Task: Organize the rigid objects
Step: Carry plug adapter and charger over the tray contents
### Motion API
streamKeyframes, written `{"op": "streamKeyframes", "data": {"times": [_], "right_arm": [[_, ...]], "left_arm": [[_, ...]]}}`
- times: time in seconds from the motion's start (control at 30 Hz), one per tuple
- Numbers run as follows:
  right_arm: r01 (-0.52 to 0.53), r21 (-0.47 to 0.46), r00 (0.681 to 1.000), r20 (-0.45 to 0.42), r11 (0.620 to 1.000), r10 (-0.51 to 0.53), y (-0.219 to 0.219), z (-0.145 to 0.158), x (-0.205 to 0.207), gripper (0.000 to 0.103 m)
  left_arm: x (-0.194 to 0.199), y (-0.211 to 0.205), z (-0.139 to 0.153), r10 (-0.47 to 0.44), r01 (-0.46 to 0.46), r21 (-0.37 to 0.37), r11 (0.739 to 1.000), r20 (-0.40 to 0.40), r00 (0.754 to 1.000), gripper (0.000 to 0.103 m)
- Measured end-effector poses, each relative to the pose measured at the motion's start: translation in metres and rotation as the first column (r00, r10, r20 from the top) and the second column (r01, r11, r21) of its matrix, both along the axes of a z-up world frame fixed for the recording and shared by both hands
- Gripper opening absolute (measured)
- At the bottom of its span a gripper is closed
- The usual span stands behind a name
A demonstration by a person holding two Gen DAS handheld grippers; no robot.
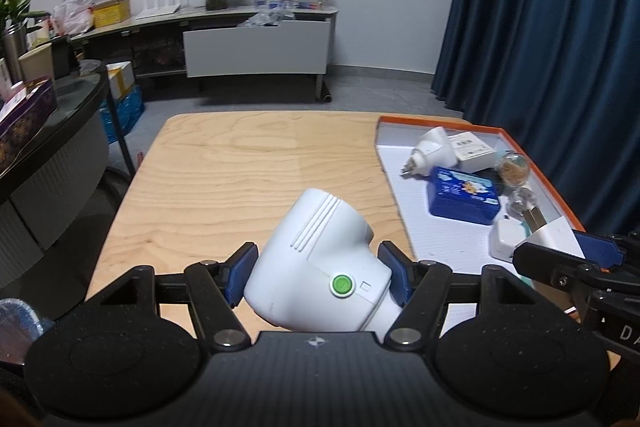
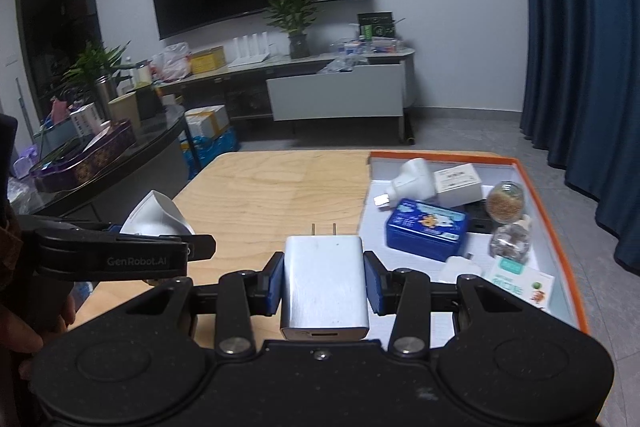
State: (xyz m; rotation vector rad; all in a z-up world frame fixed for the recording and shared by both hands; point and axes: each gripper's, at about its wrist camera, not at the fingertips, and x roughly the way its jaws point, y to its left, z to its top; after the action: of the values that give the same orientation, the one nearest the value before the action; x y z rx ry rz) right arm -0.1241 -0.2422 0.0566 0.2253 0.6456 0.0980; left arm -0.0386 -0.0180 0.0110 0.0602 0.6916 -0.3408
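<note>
Wooden tabletop (image 1: 240, 163) below: left gripper (image 1: 318, 277) clamps a rounded white device (image 1: 320, 263), right gripper (image 2: 325, 283) clamps a 2-prong charger (image 2: 324, 287); either could slip before reaching the crowded orange-rimmed tray (image 2: 560, 211).

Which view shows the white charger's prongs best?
The right wrist view: the white charger sits between the right gripper's pads, both prongs pointing away. The left wrist view catches only its tilted body and prongs at the frame's right edge.
</note>
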Motion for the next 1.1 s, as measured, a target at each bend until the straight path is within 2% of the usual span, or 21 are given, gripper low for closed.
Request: {"op": "streamKeyframes", "data": {"times": [0.57, 1.1], "right_arm": [[0.126, 0.014, 0.992, 0.014, 0.992, -0.126, -0.046, -0.001, -0.016, 0.05], [0.195, 0.022, 0.98, 0.034, 0.98, -0.196, -0.07, 0.001, -0.019, 0.05]], "left_arm": [[-0.01, -0.045, 0.007, -0.119, 0.119, 0.0, 0.993, 0.011, 0.993, 0.067], [-0.011, -0.074, 0.01, -0.182, 0.182, 0.0, 0.983, 0.016, 0.983, 0.067]]}}
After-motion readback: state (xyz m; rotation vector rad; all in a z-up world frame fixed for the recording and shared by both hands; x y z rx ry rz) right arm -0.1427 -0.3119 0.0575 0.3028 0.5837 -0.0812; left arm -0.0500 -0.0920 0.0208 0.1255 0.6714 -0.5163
